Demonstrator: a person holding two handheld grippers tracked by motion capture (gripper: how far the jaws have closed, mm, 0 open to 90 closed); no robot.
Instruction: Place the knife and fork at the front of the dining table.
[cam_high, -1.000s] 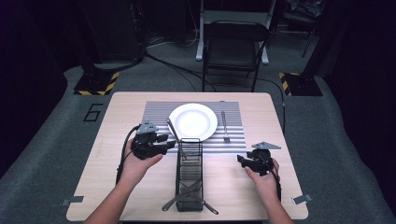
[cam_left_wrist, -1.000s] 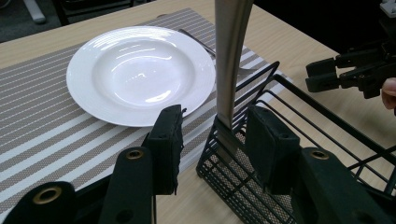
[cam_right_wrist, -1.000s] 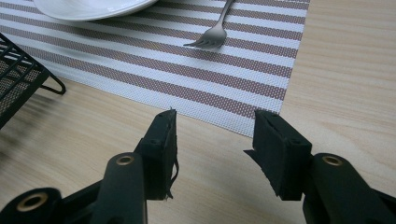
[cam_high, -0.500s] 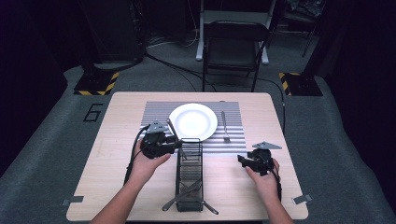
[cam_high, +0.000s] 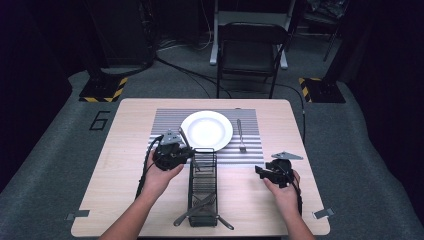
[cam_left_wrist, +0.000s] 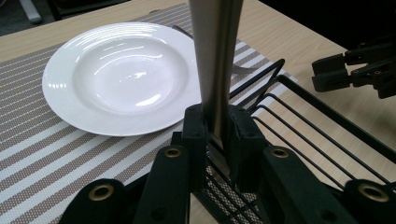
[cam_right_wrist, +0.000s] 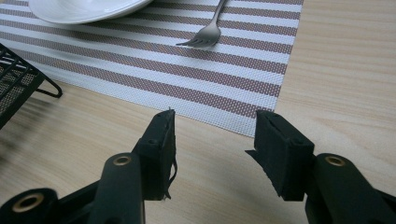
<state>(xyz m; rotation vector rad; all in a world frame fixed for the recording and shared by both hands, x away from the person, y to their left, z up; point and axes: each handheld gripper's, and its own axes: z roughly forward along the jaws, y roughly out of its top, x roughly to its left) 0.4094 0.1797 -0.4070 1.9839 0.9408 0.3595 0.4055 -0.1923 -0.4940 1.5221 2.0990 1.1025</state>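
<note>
The knife (cam_left_wrist: 215, 65) stands clamped in the left gripper (cam_left_wrist: 217, 135), whose jaws have just closed on it, lifting it from the wire rack (cam_high: 202, 185) towards the placemat (cam_high: 167, 120). The right gripper (cam_right_wrist: 212, 140) waits with jaws apart, empty, on the desk (cam_high: 125, 190).

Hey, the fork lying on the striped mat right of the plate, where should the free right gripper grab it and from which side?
Best bet is the handle's middle, coming straight down from above. The fork lies flat on the striped placemat, handle pointing away from the person, tines near. The slim handle fits crosswise between the open right gripper jaws, and the plate lies apart from it.
</note>
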